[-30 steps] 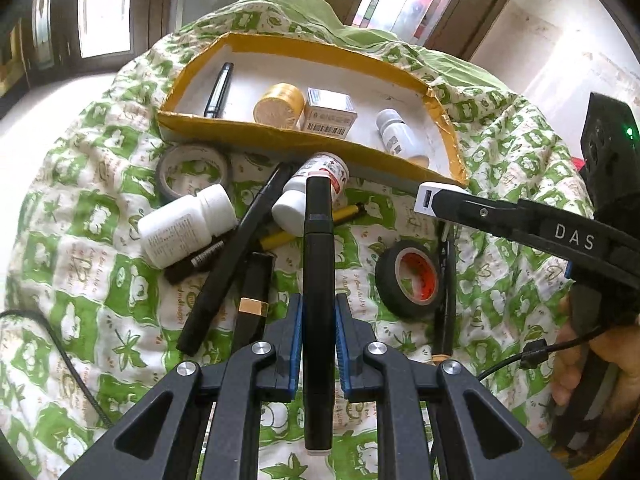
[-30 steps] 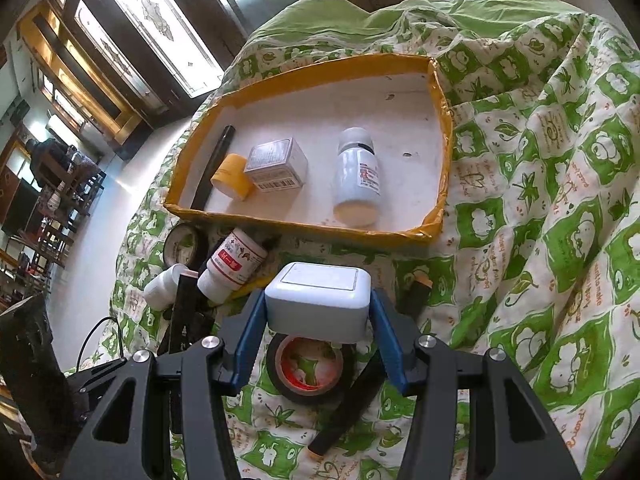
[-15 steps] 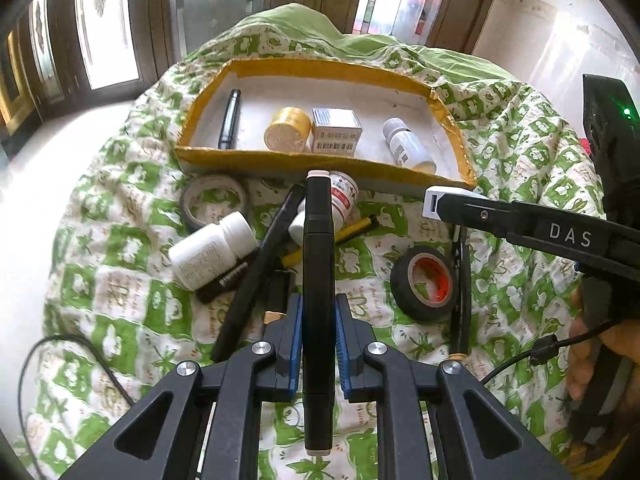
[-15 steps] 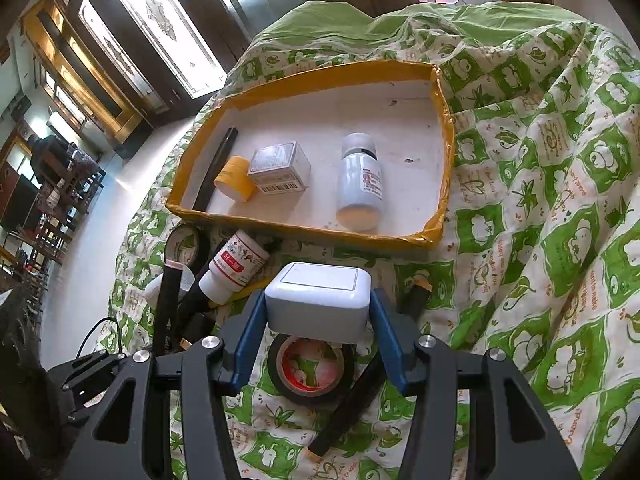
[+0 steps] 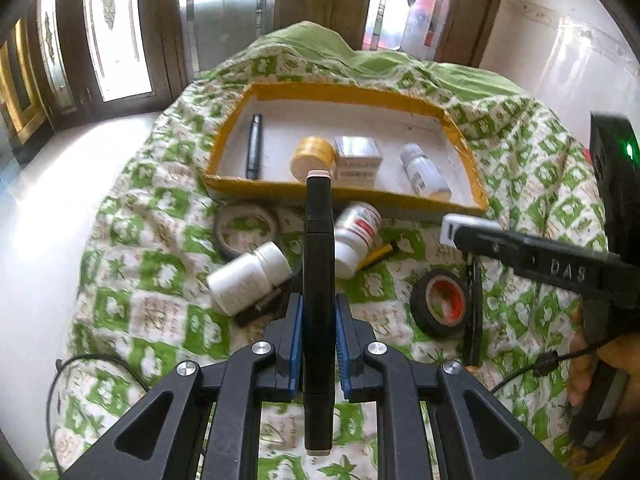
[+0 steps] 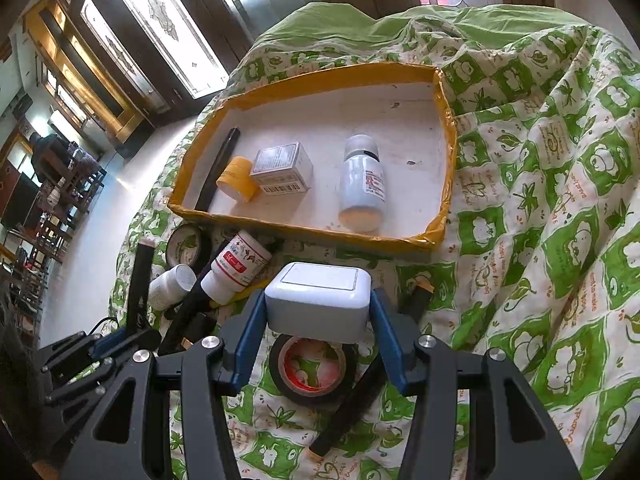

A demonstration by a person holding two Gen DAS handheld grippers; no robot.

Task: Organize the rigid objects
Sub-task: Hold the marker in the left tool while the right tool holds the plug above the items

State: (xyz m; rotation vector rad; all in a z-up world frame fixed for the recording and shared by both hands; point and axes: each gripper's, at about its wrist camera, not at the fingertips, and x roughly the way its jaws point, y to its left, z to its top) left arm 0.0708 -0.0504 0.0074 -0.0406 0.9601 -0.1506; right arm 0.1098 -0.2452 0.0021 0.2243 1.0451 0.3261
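My left gripper (image 5: 318,340) is shut on a long black marker (image 5: 318,264) that points toward the yellow-rimmed tray (image 5: 344,92). My right gripper (image 6: 316,332) is shut on a white switch box (image 6: 318,300), held above the cloth in front of the tray (image 6: 332,72). The tray holds a black pen (image 5: 254,146), a yellow tape roll (image 5: 312,156), a small carton (image 5: 357,158) and a white bottle (image 5: 424,170). On the cloth lie two white bottles (image 5: 250,278) (image 5: 356,230), a black tape roll (image 5: 442,308) and a pale tape roll (image 5: 246,228).
A green-and-white patterned cloth (image 6: 560,200) covers the surface. Black pens (image 6: 348,408) and a yellow pencil (image 5: 378,254) lie among the loose items. A black cable (image 5: 80,364) runs at the front left. Windows and wooden frames stand behind.
My left gripper has risen and pulled back with the marker, so the tray looks farther off. My right gripper with the switch box has held nearly still.
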